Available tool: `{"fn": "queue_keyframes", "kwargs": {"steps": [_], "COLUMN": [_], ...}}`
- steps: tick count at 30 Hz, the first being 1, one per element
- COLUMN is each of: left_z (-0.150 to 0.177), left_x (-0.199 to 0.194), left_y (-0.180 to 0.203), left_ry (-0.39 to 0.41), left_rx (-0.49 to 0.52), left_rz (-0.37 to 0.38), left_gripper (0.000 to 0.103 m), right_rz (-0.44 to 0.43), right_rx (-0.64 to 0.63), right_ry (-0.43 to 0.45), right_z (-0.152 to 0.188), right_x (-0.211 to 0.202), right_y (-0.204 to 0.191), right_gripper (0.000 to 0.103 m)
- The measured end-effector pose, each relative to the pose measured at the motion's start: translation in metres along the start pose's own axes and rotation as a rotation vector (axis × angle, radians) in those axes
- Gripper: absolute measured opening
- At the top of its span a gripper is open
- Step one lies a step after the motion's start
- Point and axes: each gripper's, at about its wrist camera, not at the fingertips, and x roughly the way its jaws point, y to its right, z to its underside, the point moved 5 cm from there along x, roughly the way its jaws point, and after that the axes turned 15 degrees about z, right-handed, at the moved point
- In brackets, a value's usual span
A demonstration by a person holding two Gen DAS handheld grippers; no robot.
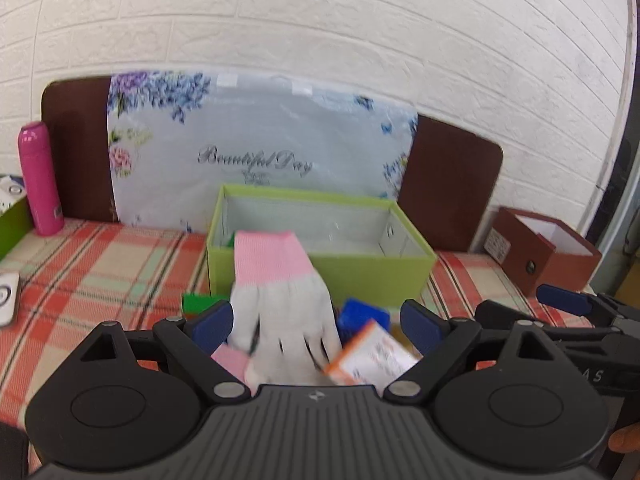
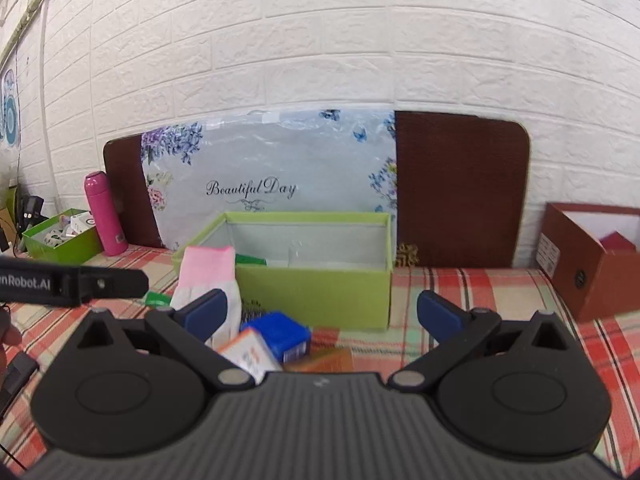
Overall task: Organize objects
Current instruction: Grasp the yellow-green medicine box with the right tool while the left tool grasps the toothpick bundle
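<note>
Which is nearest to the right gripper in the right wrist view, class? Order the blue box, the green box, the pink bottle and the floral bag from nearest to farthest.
From the right gripper:
1. Blue box, just ahead between the fingers.
2. Green box, behind it, centre.
3. Pink bottle, far left, and floral bag, against the wall: too close to call.

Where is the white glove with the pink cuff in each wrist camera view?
Left wrist: glove at centre, draped against the green box's front wall, between open fingers.
Right wrist: glove left of centre, at the box's left corner.
Shared landmark: pink bottle, far left.
</note>
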Motion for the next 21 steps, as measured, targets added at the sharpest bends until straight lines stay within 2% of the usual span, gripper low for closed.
{"fn": "queue_keyframes", "kwargs": {"steps": [13,21], "left_z": [0.093,0.112], "left_x": [0.002,0.019], "left_y": [0.019,0.019], "left_ry": [-0.162,-0.205], "left_rx": [-0.075,-0.098], "left_rz": [0.041,0.022], "left_gripper": [0.094,0.094], "right_rz": [0.058,0.055], "right_rx": [0.014,0.009], "right_ry": [-0.15,-0.238], "right_z": [0.101,0.141], "right_x": [-0.04,-0.039], "right_y": [0.026,0.033], "right_gripper": [0.103,0.103]}}
